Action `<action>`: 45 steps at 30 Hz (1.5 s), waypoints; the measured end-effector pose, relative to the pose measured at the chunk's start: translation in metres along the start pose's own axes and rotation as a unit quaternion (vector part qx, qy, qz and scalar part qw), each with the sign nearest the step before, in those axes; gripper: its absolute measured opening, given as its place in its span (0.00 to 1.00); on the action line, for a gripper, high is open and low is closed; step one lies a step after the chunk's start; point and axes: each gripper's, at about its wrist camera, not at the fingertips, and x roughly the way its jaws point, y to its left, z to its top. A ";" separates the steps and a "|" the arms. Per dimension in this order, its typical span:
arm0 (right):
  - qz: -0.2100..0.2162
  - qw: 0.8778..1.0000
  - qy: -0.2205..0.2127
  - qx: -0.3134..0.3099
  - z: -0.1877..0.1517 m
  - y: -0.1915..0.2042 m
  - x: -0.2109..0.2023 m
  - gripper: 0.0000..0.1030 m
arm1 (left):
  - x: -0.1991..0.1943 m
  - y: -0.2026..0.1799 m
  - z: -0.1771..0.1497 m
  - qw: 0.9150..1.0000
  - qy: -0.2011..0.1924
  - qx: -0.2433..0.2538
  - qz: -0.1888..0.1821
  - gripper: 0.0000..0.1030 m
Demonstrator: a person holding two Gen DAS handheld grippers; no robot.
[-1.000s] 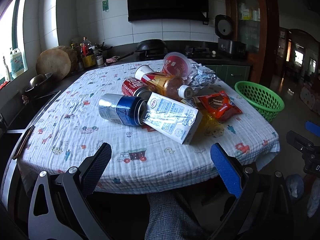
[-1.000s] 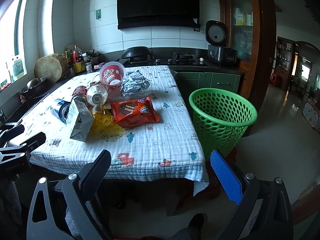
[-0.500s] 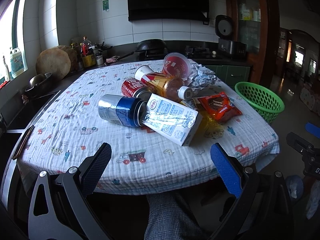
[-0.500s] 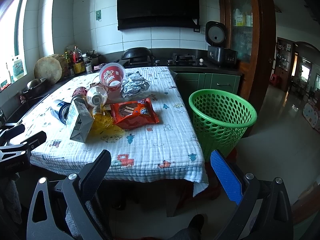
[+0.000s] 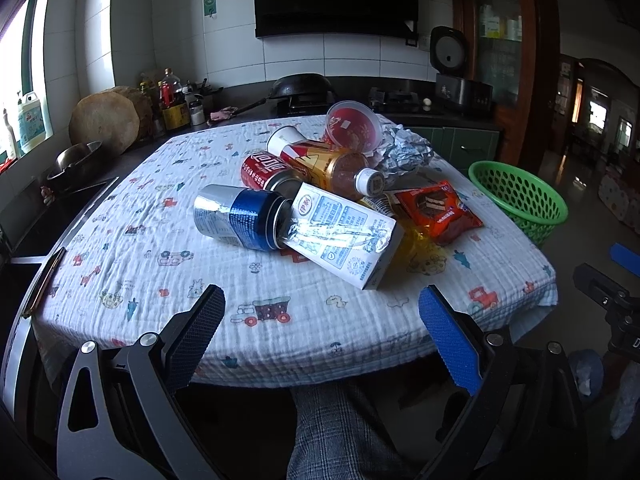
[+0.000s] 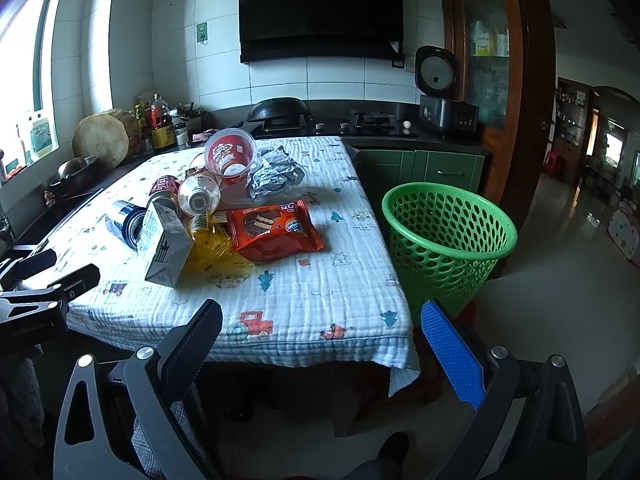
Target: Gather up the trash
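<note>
Both the left tool [image 5: 320,320] and right tool [image 6: 322,332] gaped wide, holding nothing, short of the counter [image 5: 168,272] edge. One milk carton [image 5: 344,236] lay midcounter, long axis slanting toward the near-right corner, between two cans and one wrapper [image 5: 438,212]. One green basket [image 6: 448,240] stood beside the counter's right edge.

Trash count, table and floor

Two cans [image 5: 244,216]; one milk carton [image 5: 344,236]; one bottle [image 5: 332,168]; one red cup [image 5: 352,126]; one foil wad [image 5: 404,150]; one snack wrapper [image 5: 436,210]; one green basket [image 6: 444,232].
</note>
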 end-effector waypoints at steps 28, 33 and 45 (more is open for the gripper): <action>0.035 0.999 0.018 -0.009 0.011 0.005 0.036 0.94 | 0.065 0.045 0.044 0.976 0.104 -0.178 -0.076 0.88; 0.044 0.999 0.025 -0.009 0.016 0.003 0.048 0.94 | 0.090 0.059 0.053 0.957 0.130 -0.246 -0.078 0.89; 0.060 0.997 0.043 -0.010 0.024 0.001 0.077 0.94 | 0.140 0.055 0.055 0.926 0.178 -0.319 -0.100 0.89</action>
